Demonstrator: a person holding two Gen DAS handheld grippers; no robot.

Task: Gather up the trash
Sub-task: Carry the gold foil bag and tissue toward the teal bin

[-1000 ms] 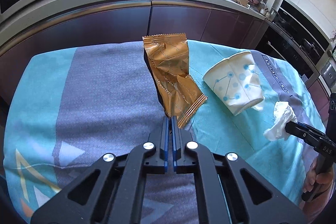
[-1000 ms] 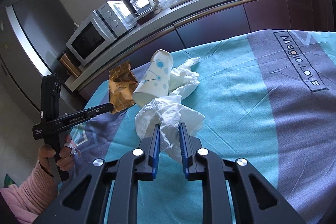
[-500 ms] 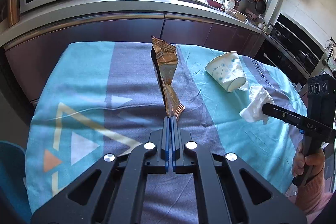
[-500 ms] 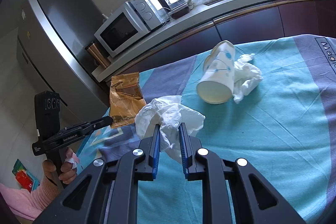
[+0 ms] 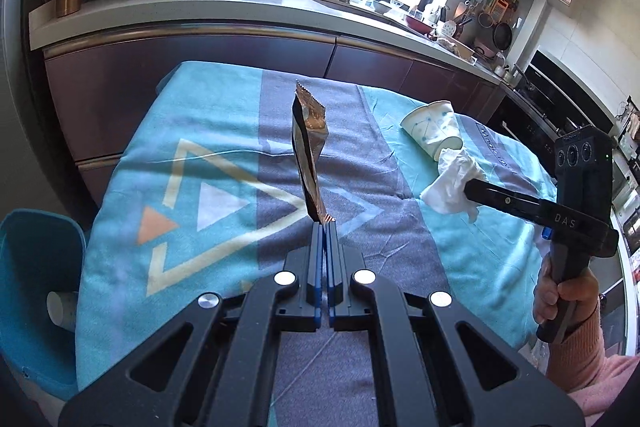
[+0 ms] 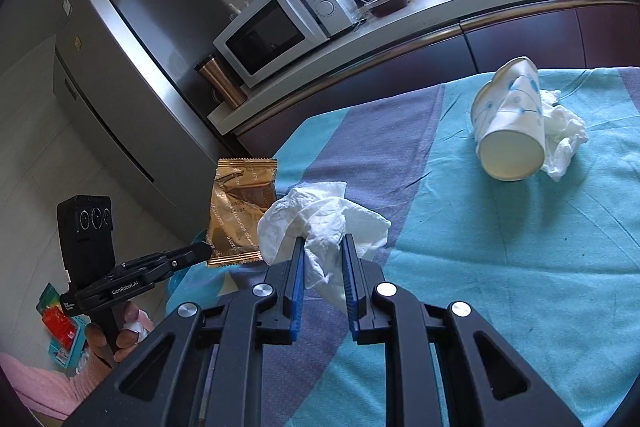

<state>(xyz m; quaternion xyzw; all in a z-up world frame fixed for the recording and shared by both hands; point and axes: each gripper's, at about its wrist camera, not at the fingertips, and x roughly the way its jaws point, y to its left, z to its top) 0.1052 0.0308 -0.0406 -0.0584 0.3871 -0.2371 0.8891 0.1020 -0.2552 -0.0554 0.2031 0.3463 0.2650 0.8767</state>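
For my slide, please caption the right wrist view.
Right claw grips a tissue above the table.

Reads "GenRobot.AI" on the left tool (image 6: 206, 254); "D A S" on the right tool (image 5: 470, 191); print on the gold wrapper (image 6: 240, 211) too small to make out.

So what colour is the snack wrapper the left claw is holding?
Shiny gold-bronze. The wrapper shows its printed face best in the right wrist view; the left wrist view sees it edge-on.

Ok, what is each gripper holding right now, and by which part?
The left gripper pinches the gold snack wrapper by its bottom sealed edge. The right gripper clamps a crumpled white tissue around its middle.
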